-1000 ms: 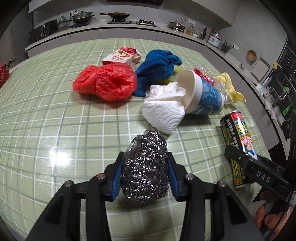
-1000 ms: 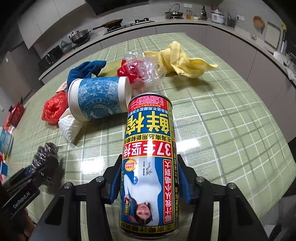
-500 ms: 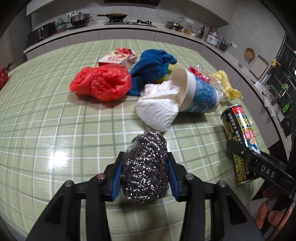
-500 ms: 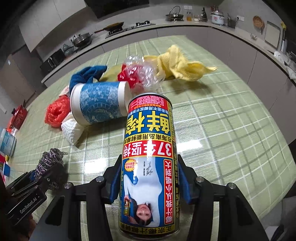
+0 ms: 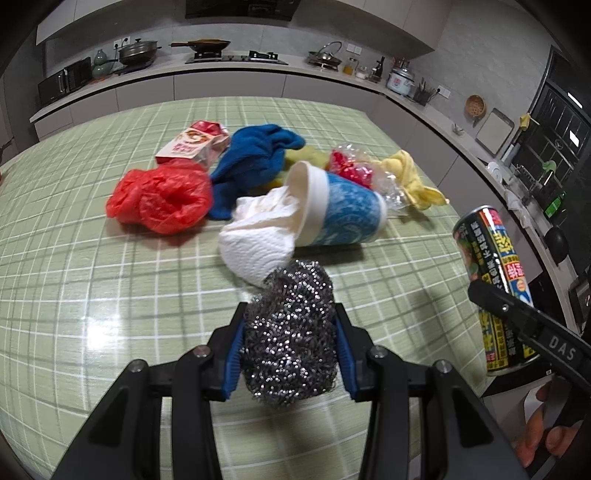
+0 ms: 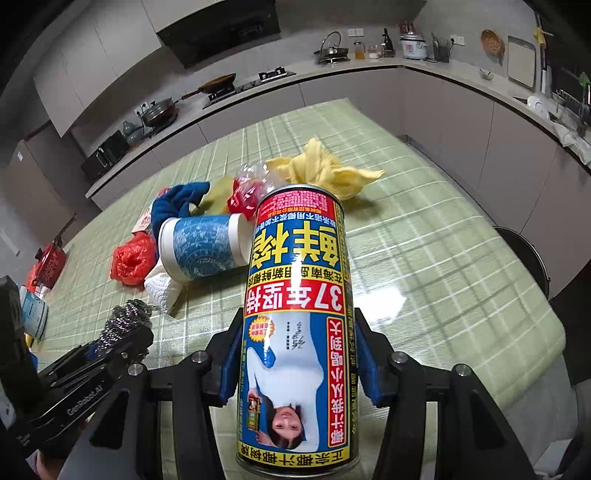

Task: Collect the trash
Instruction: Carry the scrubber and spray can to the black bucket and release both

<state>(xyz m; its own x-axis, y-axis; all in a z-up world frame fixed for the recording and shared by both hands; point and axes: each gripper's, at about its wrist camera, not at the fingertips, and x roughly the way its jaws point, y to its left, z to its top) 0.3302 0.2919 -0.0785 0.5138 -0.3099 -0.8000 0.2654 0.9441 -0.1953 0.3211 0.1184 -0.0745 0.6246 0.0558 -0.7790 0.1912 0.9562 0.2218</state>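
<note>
Carry-off step: left gripper (image 5: 290, 345) clamped on steel scourer (image 5: 290, 332), right gripper (image 6: 295, 358) on drink can (image 6: 297, 325); next, bin needed, none in view ahead.

You are in a kitchen, over a table (image 5: 92, 266) under a glossy green checked cloth that throws back the ceiling light. Behind it a pale counter (image 5: 236, 68) with grey cabinets curves along the wall and round to your right. On it stand a microwave (image 5: 64, 79), a lidded pot (image 5: 139, 51), a wok (image 5: 203, 45) on the hob, a kettle (image 5: 327, 55) and a rice cooker (image 5: 400, 82). A dark hood (image 6: 225, 31) hangs above. A dark window (image 5: 554, 125) is at far right.
</note>
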